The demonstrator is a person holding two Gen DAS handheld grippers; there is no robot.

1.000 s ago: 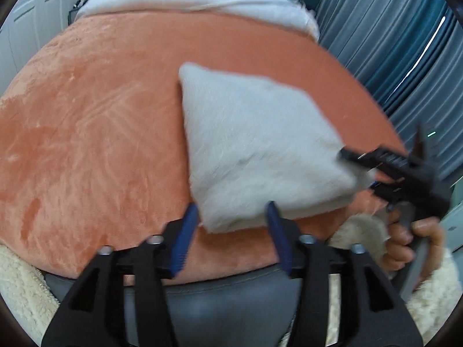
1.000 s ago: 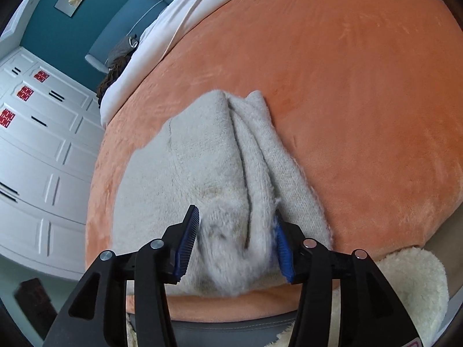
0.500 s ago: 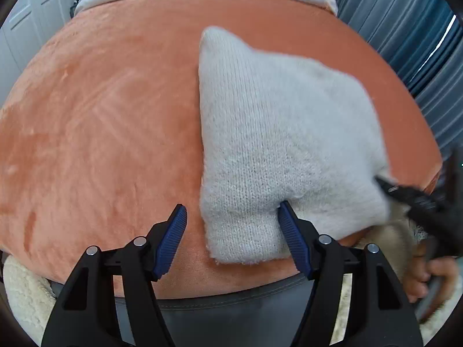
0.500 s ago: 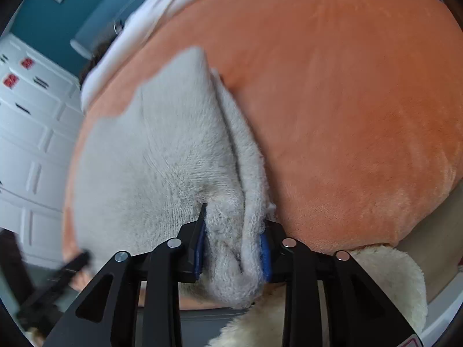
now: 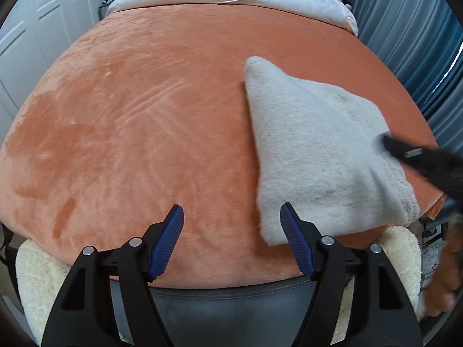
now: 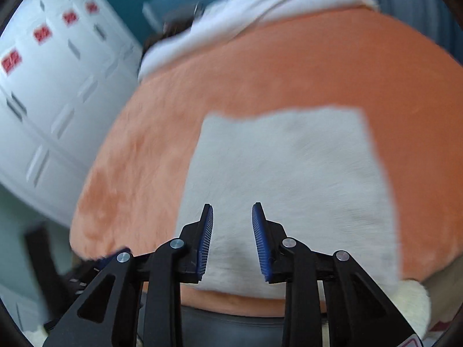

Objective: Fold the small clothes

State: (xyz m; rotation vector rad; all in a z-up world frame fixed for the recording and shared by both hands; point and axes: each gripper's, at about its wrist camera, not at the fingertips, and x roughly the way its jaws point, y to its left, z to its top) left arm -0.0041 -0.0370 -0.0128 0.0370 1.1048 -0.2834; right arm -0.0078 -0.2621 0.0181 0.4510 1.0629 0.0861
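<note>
Red wardrobe labels (image 6: 11, 62) smeared unreadable; right hand-held gripper (image 5: 416, 156) edge-cropped.

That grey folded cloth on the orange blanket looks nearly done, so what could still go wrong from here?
The folded grey cloth lies close to the orange blanket's near edge, so a nudge might slide it off. The right gripper hangs just above it, jaws closing on nothing; its pads could snag the fuzzy knit and spoil the fold. The left gripper, jaws opening, has one finger by the cloth's corner and might catch it.
</note>
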